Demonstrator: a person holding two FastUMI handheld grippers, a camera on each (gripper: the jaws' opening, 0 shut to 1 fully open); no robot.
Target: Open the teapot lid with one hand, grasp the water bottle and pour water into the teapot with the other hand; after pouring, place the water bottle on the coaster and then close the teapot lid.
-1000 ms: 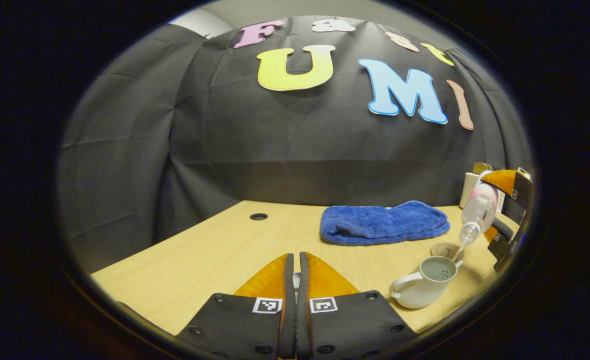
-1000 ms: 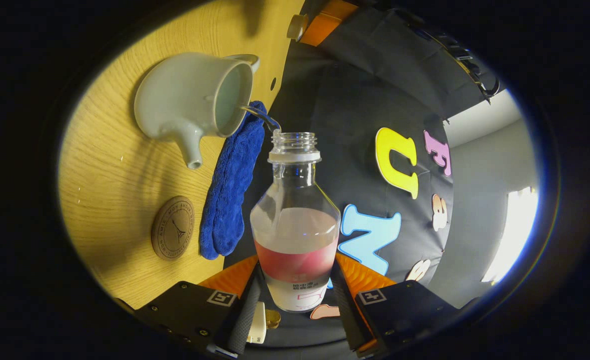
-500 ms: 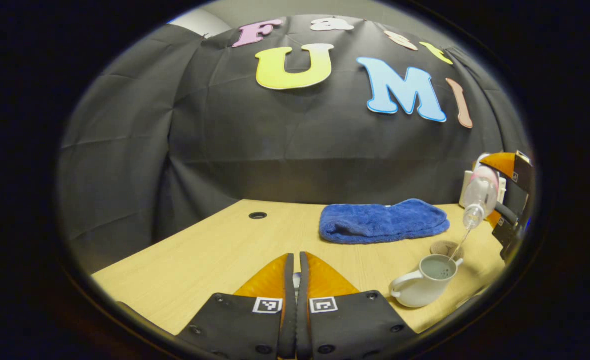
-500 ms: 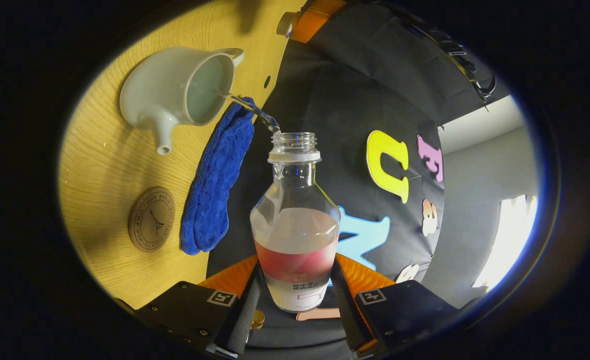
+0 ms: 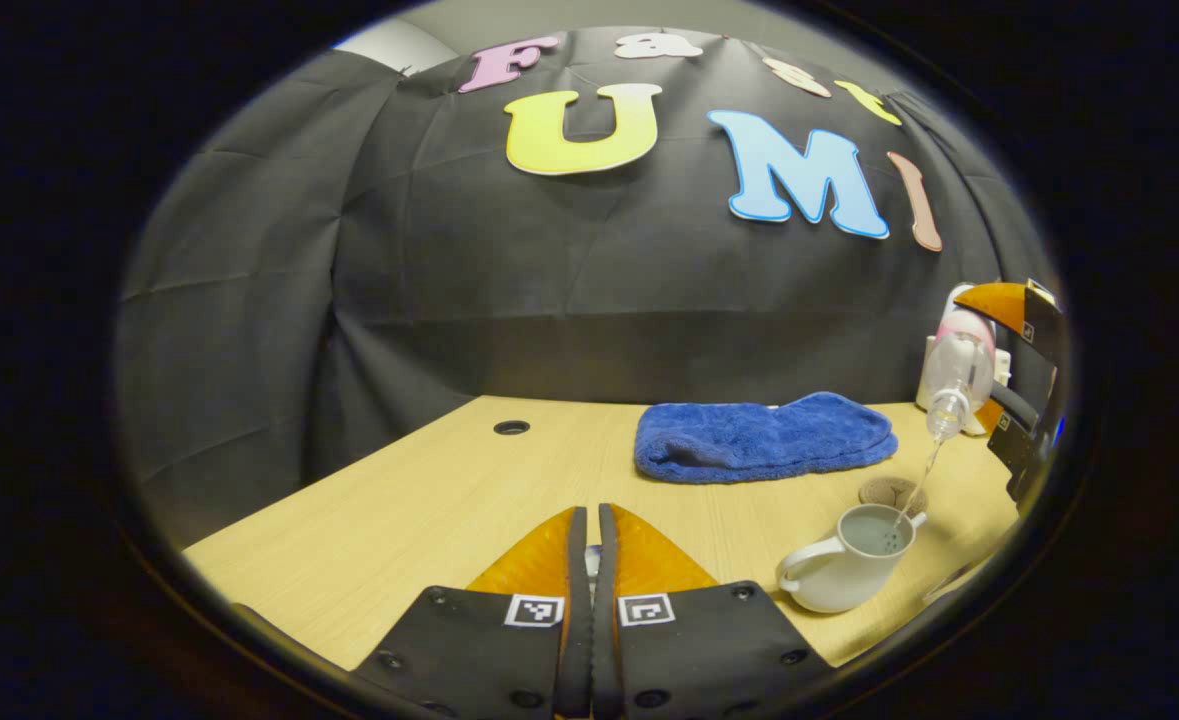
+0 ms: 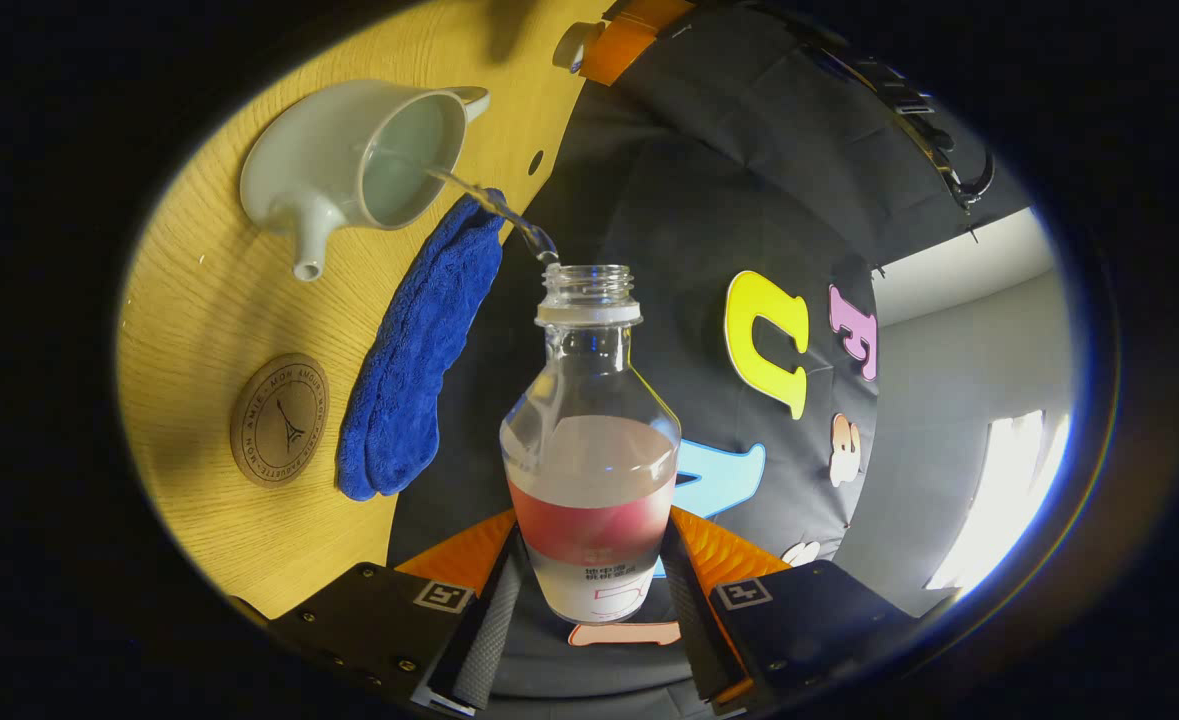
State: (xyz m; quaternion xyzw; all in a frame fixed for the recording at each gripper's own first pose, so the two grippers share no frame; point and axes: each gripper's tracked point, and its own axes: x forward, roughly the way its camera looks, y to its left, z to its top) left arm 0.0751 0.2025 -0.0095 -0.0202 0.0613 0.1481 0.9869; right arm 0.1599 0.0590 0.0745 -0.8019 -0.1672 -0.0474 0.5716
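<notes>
The water bottle [image 6: 589, 450] is clamped between both fingers of the right gripper [image 6: 589, 600], tilted mouth-down above the teapot [image 6: 354, 165], and a thin stream of water [image 6: 494, 205] is seen running from its neck into the open pot. Compared with a second ago, the bottle is held higher above the teapot, so the stream is drawn out longer. In the left gripper view the teapot [image 5: 849, 557] is seen standing lidless on the table [image 5: 429, 500], with the coaster [image 5: 892, 492] just behind it and the blue towel [image 5: 764, 437] farther back. The left gripper [image 5: 589, 560] is kept well to the side of the teapot, fingers pressed together; in the right gripper view the lid [image 6: 574, 45] is glimpsed at its tip.
</notes>
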